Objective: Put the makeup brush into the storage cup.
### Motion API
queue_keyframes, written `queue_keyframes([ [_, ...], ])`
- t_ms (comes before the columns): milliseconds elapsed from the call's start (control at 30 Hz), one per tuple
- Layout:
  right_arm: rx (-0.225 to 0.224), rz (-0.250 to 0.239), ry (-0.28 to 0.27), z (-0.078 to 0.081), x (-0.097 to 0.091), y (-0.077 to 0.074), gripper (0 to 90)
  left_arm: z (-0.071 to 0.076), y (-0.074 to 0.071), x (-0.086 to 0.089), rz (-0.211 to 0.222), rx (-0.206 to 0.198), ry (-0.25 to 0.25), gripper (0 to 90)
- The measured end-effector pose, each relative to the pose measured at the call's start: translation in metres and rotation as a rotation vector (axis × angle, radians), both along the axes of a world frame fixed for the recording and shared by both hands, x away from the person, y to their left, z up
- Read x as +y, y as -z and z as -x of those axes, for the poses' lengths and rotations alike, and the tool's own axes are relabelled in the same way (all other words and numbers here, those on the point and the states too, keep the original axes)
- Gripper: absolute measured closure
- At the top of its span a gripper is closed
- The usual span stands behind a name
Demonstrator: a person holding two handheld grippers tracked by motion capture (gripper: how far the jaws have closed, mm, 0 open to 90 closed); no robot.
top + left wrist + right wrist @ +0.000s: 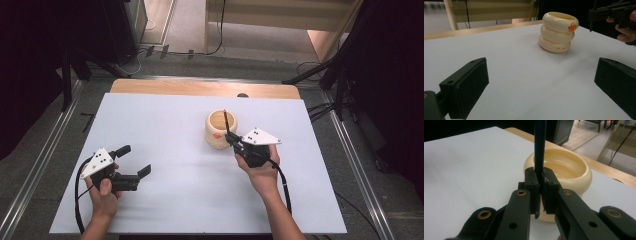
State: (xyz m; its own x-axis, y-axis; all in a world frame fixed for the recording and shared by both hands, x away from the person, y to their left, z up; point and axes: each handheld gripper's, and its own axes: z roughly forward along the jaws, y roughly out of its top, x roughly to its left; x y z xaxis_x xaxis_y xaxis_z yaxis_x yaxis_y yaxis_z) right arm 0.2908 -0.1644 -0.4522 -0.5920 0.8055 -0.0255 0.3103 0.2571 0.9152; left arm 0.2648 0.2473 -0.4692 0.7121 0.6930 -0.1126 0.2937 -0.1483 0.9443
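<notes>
A cream pot (218, 131) made of three stacked rings, with an orange spot on its side, stands right of the middle of the white table. My right gripper (231, 137) sits just in front of and to the right of the pot, shut on a thin dark pen (226, 120) that points up over the rim. In the right gripper view the jaws pinch the pen (540, 147) low on its shaft, and the pot's hollow inside (564, 168) lies right behind it. My left gripper (135, 160) rests low at the front left, open and holding nothing. Beyond it stands the pot (557, 32).
The white board (165, 125) covers most of a wooden table, whose far edge (200, 88) is bare. Metal rails run along both sides. In the left gripper view the right hand and its gripper (611, 11) are beyond the pot at the top right.
</notes>
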Motion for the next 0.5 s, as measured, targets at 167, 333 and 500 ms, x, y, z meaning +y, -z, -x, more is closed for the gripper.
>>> queue_keyframes([
  [167, 0.003, -0.018, 0.003, -0.006, 0.001, -0.002, 85.7, 0.000, 0.000, 0.000, -0.004, 0.001, 0.000, 0.0],
  [333, -0.002, -0.033, 0.005, -0.011, 0.001, -0.006, 85.7, 0.000, 0.000, 0.001, -0.002, 0.001, -0.004, 0.0],
  [500, -0.010, -0.051, 0.009, -0.015, 0.001, -0.011, 85.7, 0.000, 0.000, 0.001, -0.004, 0.001, -0.008, 0.0],
])
